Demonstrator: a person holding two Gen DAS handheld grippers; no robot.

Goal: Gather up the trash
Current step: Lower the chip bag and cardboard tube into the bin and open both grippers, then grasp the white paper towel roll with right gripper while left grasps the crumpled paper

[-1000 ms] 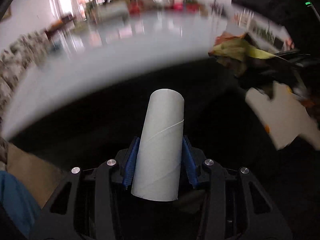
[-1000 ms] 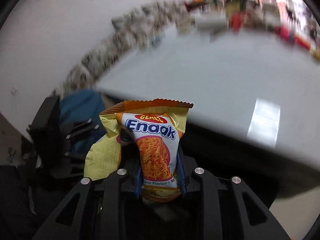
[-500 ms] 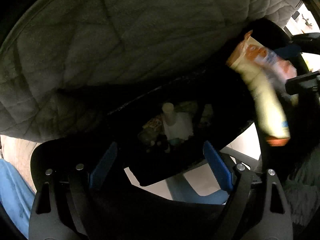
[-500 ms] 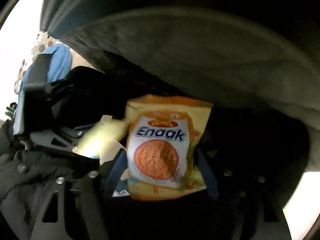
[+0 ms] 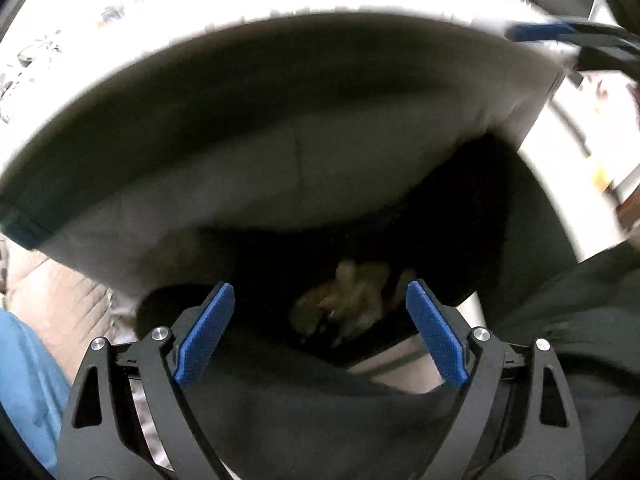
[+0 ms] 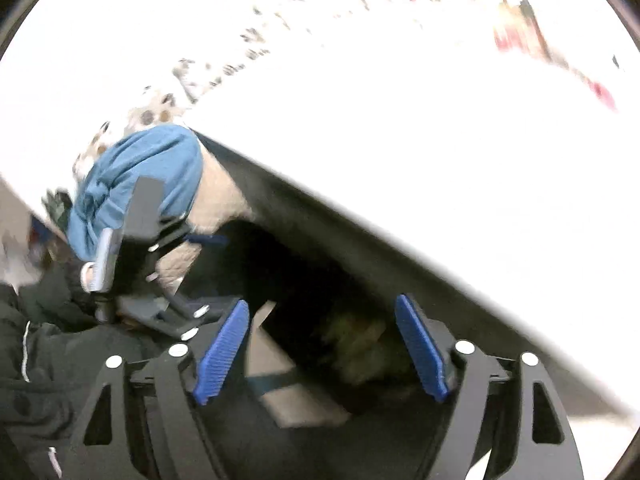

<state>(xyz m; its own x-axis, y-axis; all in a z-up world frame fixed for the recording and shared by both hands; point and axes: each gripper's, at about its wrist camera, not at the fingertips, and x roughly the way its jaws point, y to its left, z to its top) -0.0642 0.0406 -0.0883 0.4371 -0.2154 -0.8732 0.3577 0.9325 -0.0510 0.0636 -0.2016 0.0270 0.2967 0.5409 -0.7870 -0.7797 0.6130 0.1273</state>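
Left wrist view: the left tool stands released, its blue pads wide apart and nothing between them. Ahead of it and below gapes the dark mouth of a black bag. The trash, a blurred heap of tan and orange wrappers, lies down inside the bag, straight ahead between the two pads and well beyond them. No writing on it can be read through the blur. A grey quilted cushion arches over the bag beyond the tool. At the tool's upper right the other tool's blue pad shows, blurred. A blue sleeve sits at the tool's lower left.

Right wrist view: the right tool is also released; its jaws have just been opening, and its blue pads hold nothing. The trash is a dim, smeared patch inside the black bag, ahead of the tool and closer to its right pad; no label is legible. To the tool's left the left tool appears, with a blue sleeve behind it. A pale, overexposed tabletop lies beyond.
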